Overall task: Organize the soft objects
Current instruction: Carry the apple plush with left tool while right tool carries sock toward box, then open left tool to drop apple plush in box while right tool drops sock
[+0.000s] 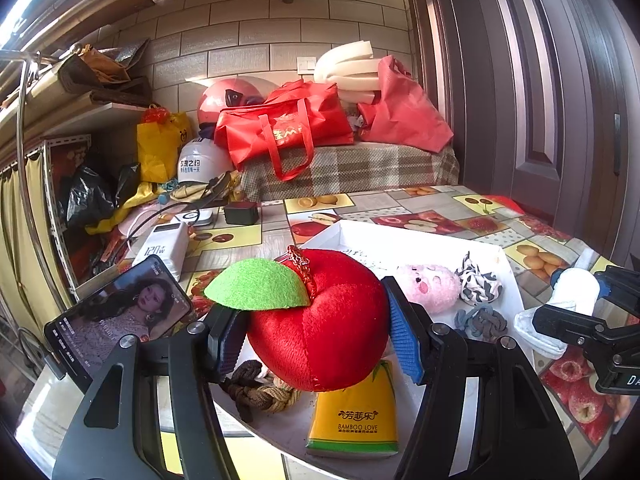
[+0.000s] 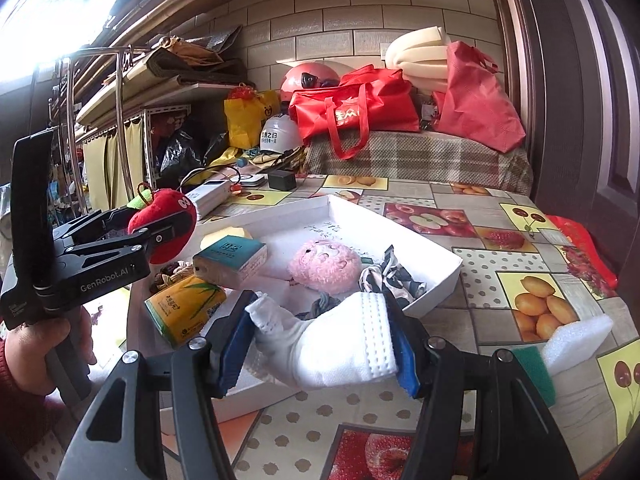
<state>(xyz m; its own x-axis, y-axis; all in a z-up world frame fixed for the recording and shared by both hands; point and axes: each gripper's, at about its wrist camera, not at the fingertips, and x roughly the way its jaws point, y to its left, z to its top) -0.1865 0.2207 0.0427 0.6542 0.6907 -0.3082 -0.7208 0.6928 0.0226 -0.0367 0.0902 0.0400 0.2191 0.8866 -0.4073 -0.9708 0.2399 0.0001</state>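
- Clamped between the left gripper [image 1: 320, 332] pads, a red plush apple [image 1: 324, 320] hangs over the table's near edge.
- Right gripper [image 2: 320, 344] pinches a white sock [image 2: 332, 344] at the white tray's [image 2: 440, 288] near rim.
- At the sock's 12 o'clock — pink plush toy [image 2: 326, 266], patterned scrunchie [image 2: 394, 276], both in the tray.
- Yellow tissue pack [image 1: 354, 416] and knotted cords [image 1: 260, 390] sit under the apple.
- Phone [image 1: 120, 316] leans at 9 o'clock; a hand [image 2: 36, 352] grips the left handle, gripper roughly level.

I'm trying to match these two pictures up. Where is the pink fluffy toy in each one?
Left wrist view: the pink fluffy toy lies right of centre, inside the white tray.
Right wrist view: the toy lies at centre, in the same tray.
Shared landmark: the red tote bag.
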